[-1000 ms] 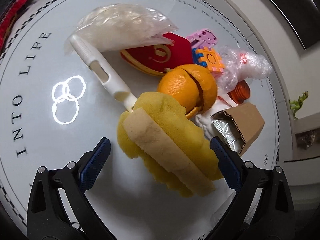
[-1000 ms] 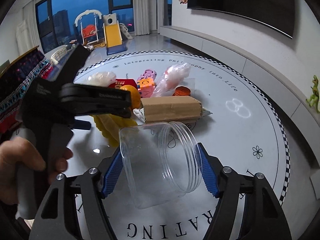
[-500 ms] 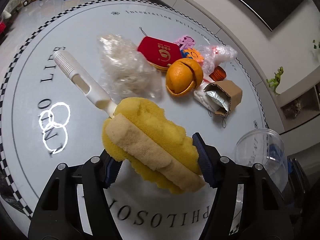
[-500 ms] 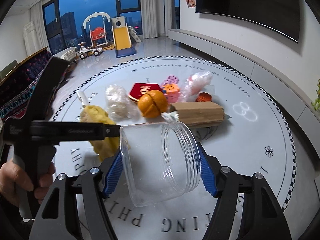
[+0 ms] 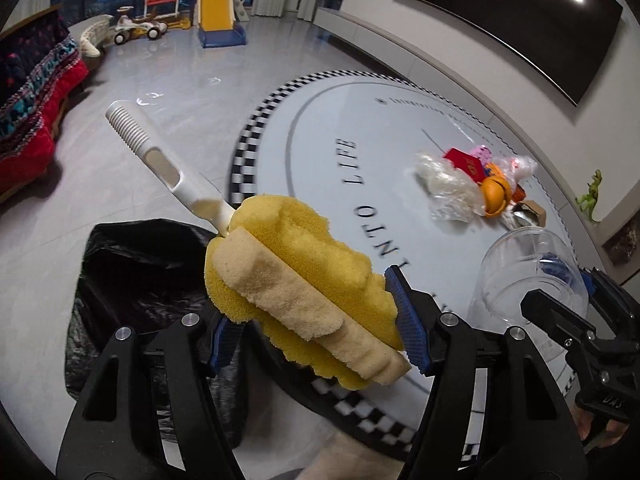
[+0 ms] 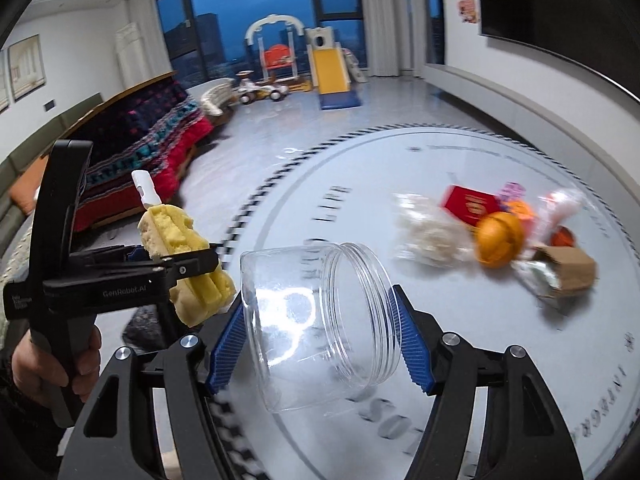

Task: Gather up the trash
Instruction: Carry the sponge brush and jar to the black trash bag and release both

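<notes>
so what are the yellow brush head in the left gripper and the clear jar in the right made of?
Yellow brush head: looks like soft open-cell foam sponge, matte and porous, on a glossy white, likely plastic handle. Clear wide-mouth jar: probably rigid transparent plastic, glossy, with moulded threads at the mouth.

Round lettered mat (checkered rim) under heaped trash.

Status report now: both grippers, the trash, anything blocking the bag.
Left gripper clamped on yellow sponge brush, above the black trash bag. Right gripper clamped on clear plastic jar. Remaining trash pile on the round mat. Nothing blocking the bag.
</notes>
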The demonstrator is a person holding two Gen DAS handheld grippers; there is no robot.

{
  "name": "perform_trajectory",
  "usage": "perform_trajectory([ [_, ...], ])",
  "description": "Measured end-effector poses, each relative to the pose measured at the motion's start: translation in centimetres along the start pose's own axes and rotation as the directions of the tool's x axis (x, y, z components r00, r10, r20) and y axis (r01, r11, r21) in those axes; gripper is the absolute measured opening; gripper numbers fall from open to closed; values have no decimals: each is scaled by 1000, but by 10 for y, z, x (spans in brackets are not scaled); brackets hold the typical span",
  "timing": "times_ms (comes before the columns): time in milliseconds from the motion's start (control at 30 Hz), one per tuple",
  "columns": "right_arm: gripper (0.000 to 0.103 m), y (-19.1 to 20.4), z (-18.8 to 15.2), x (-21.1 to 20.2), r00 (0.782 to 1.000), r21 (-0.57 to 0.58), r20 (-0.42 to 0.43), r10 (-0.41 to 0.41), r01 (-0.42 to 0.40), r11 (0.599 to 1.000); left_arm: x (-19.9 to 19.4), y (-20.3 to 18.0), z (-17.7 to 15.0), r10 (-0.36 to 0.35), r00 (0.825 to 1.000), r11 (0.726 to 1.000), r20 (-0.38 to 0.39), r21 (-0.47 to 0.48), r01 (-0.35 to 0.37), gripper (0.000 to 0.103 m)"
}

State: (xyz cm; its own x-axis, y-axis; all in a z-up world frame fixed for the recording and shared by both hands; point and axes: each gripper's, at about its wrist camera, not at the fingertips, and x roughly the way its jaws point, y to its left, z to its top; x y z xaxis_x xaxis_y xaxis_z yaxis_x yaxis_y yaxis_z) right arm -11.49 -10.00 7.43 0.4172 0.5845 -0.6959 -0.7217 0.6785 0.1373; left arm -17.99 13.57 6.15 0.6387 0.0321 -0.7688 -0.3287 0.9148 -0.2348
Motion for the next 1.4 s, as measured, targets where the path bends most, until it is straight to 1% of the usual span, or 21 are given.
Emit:
perform_trajectory([
  [100,69,35,9,21,996,-15,-26,81,-81,997,-9,34,-7,77,997,996,27,-37,-76,65],
  [200,69,68,15,45,987,-15,-60,148,-150,989,-11,69,-15,178,983,982,35,-68,-175,65],
  [300,69,99,20,67,975,-17,-91,201,-203,979,-5,103,-23,248,969,962,7,-118,-245,65],
  [400,69,125,24,83,962,-22,-122,245,-250,968,-1,133,-33,293,956,942,-26,-166,-293,68],
  [433,69,133,26,89,957,-25,-135,255,-261,965,1,141,-35,298,954,936,-37,-183,-299,69],
  [467,69,140,28,97,953,-24,-147,264,-270,963,0,151,-37,301,952,932,-47,-198,-305,76],
  [500,70,148,31,105,947,-17,-163,276,-282,959,0,159,-40,309,949,926,-57,-210,-314,95],
  [567,80,156,36,119,932,9,-195,306,-310,951,-1,171,-45,345,937,907,-51,-237,-347,97],
  [600,84,159,39,124,929,27,-197,314,-315,949,-2,177,-47,359,932,898,-54,-250,-361,97],
  [633,84,161,41,127,927,41,-192,322,-321,946,-3,182,-49,362,930,893,-59,-263,-365,97],
  [700,84,164,43,131,922,58,-192,336,-331,942,-5,189,-51,352,934,889,-66,-289,-356,97],
  [767,84,164,44,130,923,61,-184,337,-332,941,-5,193,-51,357,932,883,-68,-300,-360,97],
  [867,84,159,42,124,930,54,-172,326,-321,946,-3,192,-49,357,932,886,-68,-292,-361,97],
  [900,84,157,41,121,934,54,-164,319,-314,948,-2,191,-48,354,933,888,-65,-288,-358,97],
  [1000,84,148,43,117,936,72,-149,318,-311,948,-4,181,-50,344,937,895,-52,-282,-345,97],
  [1067,84,140,44,114,938,85,-138,317,-307,948,-2,176,-47,331,942,903,-49,-272,-332,97],
  [1167,84,128,43,105,949,90,-116,294,-285,954,0,161,-42,314,948,915,-48,-251,-316,97],
  [1233,84,115,42,97,957,95,-100,272,-263,960,2,150,-37,287,957,926,-44,-243,-289,97],
  [1300,84,102,42,89,966,103,-82,243,-235,967,4,136,-31,262,964,938,-36,-225,-263,97],
  [1400,84,78,42,77,977,125,-59,204,-196,973,8,106,-19,239,971,956,-20,-171,-239,97],
])
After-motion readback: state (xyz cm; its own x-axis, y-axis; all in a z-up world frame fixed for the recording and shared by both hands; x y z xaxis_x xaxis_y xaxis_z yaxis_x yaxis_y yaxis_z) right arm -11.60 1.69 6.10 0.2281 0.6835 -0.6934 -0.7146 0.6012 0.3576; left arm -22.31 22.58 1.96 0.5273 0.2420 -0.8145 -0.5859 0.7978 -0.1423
